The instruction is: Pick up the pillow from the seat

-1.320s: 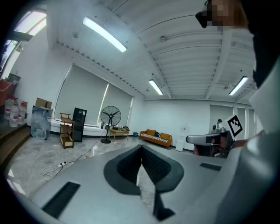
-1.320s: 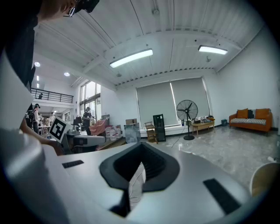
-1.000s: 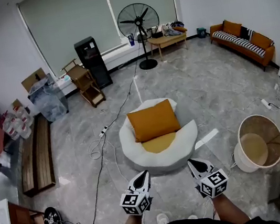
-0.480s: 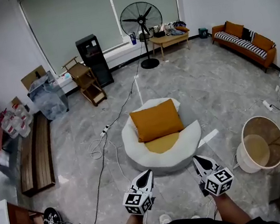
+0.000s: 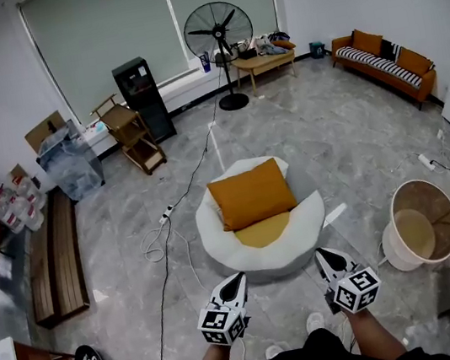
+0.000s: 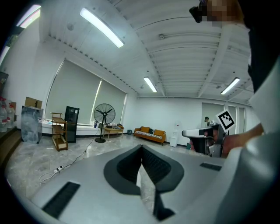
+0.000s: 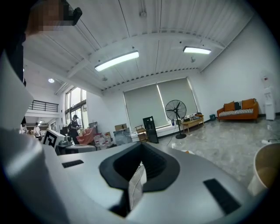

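pillow [image 5: 250, 193] sits on the round white seat [image 5: 219, 248], leaning vs its back, w/ a yellow cushion [image 5: 261, 230] under it. left gripper [image 5: 231, 286] & right gripper [image 5: 326, 259] both pinched closed, empty, held low just short of the seat, prob lined up for the reach.

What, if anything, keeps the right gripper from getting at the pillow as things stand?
Probably yes: nothing blocks it. The pillow lies uncovered on the seat, with only bare floor between seat and right gripper. The gripper hangs short of it, jaws shut, so it must advance and open.
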{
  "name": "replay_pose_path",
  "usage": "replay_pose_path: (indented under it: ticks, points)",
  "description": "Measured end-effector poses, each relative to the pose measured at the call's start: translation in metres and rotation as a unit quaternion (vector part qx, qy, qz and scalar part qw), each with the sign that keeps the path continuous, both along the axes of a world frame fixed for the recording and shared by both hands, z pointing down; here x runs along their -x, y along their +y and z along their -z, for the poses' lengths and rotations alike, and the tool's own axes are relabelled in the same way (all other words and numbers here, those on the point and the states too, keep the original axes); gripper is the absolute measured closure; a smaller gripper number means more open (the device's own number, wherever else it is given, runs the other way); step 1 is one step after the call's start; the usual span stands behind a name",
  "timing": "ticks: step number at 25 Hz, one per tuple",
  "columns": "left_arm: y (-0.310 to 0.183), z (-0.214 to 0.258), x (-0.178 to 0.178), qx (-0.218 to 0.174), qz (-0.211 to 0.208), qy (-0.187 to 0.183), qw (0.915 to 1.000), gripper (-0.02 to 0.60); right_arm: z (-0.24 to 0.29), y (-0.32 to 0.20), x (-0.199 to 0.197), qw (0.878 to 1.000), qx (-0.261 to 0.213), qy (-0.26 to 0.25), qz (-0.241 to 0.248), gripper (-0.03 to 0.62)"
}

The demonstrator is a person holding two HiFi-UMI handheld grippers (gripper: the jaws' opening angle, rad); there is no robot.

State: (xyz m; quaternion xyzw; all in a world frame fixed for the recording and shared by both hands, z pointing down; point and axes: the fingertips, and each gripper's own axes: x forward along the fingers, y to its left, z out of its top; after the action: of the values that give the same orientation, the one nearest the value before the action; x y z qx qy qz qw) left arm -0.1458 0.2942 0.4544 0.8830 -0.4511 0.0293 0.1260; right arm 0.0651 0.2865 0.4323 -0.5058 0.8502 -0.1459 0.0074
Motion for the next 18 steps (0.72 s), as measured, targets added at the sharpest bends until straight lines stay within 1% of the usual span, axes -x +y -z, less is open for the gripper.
replay_pose_path:
  ticks: [4,6,9,13,18]
  points:
    - [-0.021,0.002,-0.005,0.008,-0.002,0.022,0.9997,0.569,-0.001,-0.014,0.003,1.0,-0.013,0.015,0.009,0.588]
    - [-0.033,0.004,-0.01,0.007,0.0,0.027,0.9996,0.569,-0.003,-0.025,0.004,1.0,-0.015,0.017,0.017,0.588]
    - [-0.057,0.007,-0.02,0.001,0.002,0.02,0.9998,0.57,-0.002,-0.049,-0.001,0.999,-0.026,0.027,0.029,0.588]
    - [-0.094,0.013,-0.034,-0.008,0.007,0.012,0.9999,0.569,0.003,-0.09,-0.019,0.998,-0.034,0.032,0.038,0.588]
    - [-0.136,0.01,-0.051,-0.008,0.017,0.003,0.9998,0.57,-0.004,-0.134,-0.039,0.998,-0.023,0.024,0.046,0.588]
